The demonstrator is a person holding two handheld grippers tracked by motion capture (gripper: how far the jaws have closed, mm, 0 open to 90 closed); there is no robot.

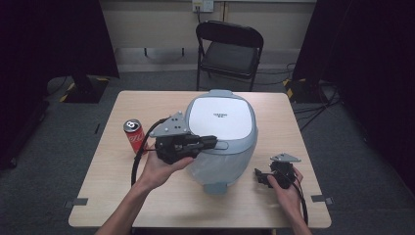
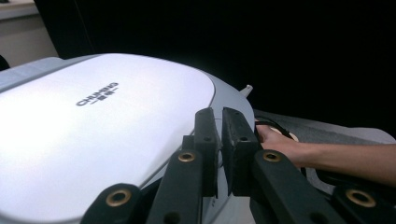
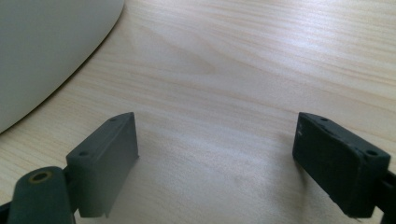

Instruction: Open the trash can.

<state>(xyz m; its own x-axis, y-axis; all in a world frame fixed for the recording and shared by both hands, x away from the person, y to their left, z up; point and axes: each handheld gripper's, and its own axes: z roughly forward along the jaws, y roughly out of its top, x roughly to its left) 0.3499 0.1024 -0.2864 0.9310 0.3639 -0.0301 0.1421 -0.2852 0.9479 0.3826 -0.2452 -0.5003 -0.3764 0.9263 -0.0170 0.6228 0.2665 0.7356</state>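
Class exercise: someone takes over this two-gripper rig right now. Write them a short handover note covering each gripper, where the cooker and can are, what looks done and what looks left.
Left gripper: jaws shut with nothing between them, held over the left edge of the cooker's white lid.
Right gripper: jaws open, empty, low over the bare table to the cooker's right.
Things: the grey cooker sits mid-table; the red can stands upright to its left, apart from it.
Done: nothing visibly changed; the lid is down.
Left: probably working the lid, which is not gripped yet.

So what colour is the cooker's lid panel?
White, with a grey rim, on the cooker's lid panel; clearest in the high view.
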